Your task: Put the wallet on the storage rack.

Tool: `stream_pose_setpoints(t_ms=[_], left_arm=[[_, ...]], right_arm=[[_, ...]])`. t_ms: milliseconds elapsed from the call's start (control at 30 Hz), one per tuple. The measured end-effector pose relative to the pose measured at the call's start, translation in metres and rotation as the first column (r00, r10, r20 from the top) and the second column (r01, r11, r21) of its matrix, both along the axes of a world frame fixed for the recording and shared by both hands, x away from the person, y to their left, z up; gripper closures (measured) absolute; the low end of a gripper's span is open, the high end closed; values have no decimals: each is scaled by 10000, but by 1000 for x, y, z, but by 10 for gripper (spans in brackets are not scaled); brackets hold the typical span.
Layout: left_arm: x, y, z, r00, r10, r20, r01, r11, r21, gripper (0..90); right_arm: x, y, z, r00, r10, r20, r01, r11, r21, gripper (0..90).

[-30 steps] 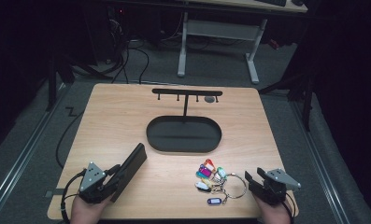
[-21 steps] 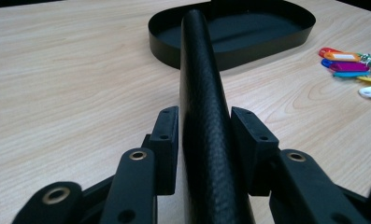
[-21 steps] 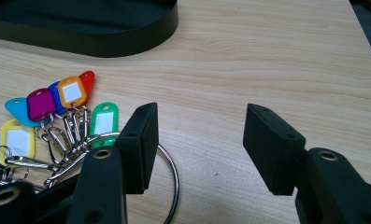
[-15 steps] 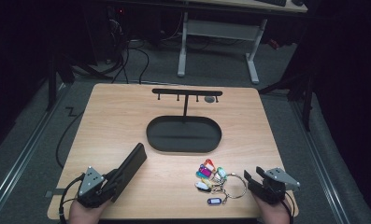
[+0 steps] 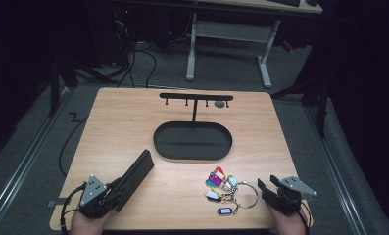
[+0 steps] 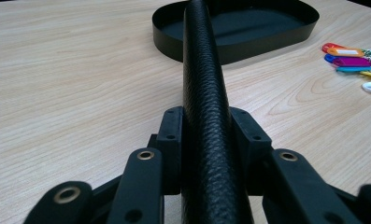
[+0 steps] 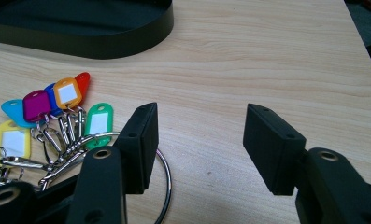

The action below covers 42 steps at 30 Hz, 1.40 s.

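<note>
Black leather case (image 5: 134,177), low on tabletop (image 5: 118,122): left claw (image 6: 204,140), just closing, pinches it edgewise; right claw (image 7: 199,144) spread beside key ring (image 5: 226,188); advisably grip firmly, lift level toward tray (image 5: 192,141).

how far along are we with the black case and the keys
Early on. In hand: the left gripper is clamped on the black leather case, which lies angled toward the oval black tray; its jaws have just closed further. Left: the tray holds nothing, the key ring with coloured tags lies untouched on the table, and the right gripper stands open beside it.
</note>
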State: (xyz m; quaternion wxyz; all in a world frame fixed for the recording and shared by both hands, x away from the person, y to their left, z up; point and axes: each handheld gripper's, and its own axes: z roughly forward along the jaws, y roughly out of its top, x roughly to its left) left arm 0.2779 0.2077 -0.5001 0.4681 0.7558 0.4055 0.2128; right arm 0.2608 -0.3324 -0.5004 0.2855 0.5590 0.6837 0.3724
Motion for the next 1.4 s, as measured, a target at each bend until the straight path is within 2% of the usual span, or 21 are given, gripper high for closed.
stream_pose_setpoints(t_ms=[400, 733, 867, 1100, 1400], left_arm=[[-2, -5, 2, 9999, -19, 171, 14, 9995, 321, 714], [5, -9, 10, 9994, -74, 327, 80, 9998, -180, 718], [10, -15, 15, 9991, -170, 378, 179, 9996, -231, 719], [33, -34, 29, 9980, -489, 410, 511, 9972, -553, 719], [72, -77, 37, 9934, -998, 563, 1034, 9925, -651, 719]], right_arm=[[0, 1, 0, 10000, -3, -41, 3, 10000, 39, 457], [-2, 1, 0, 10000, 39, 6, -39, 10000, 4, 457], [-4, -1, 1, 10000, 44, 54, -44, 10000, 36, 457], [-8, -3, 2, 9999, 45, 134, -47, 9999, 119, 457], [-8, -3, 2, 9998, 57, 173, -60, 9998, 177, 457]])
